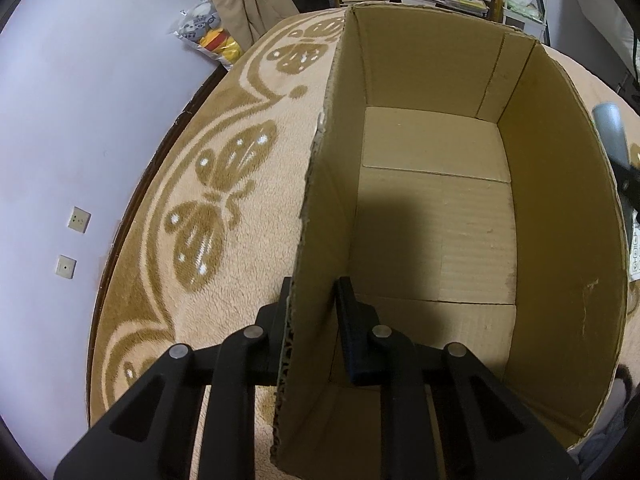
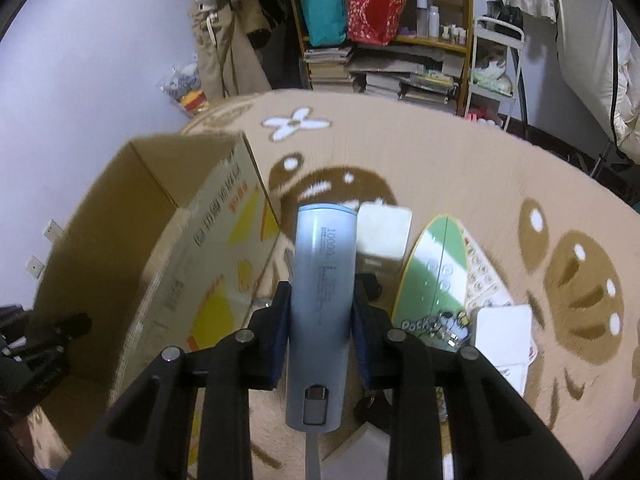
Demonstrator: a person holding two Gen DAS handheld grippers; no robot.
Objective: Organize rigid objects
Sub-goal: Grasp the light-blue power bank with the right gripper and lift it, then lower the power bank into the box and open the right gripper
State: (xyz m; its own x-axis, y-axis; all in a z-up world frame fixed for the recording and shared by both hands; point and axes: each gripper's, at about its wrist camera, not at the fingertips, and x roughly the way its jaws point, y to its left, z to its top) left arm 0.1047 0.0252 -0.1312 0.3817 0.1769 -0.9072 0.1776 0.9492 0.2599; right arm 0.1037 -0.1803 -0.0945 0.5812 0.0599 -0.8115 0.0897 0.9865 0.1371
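Cardboard box (image 1: 432,208): open-topped, standing on the butterfly-patterned blanket (image 1: 224,184); its floor is bare as far as the left wrist view shows, so nothing appears stowed yet. Left hand-held gripper (image 1: 310,300): fingers astride the box's near wall, one outside and one inside, closed on the cardboard edge, apparently steadying it. Right hand-held gripper (image 2: 320,300): clamped on a grey-blue power bank (image 2: 322,292), held lengthwise between the pads, lifted clear of the blanket and just beside the box's printed outer side; not yet over the opening. Items left on the blanket, right of the box: a white square block (image 2: 384,232) beyond the power bank, a green-and-white card of small pieces (image 2: 440,268), a second white square item (image 2: 504,332) near it, touching or overlapping printed cards. Progress, judged: early; first item in hand and undelivered, at least three more to collect. Exact count of small things beneath the gripper cannot be told.
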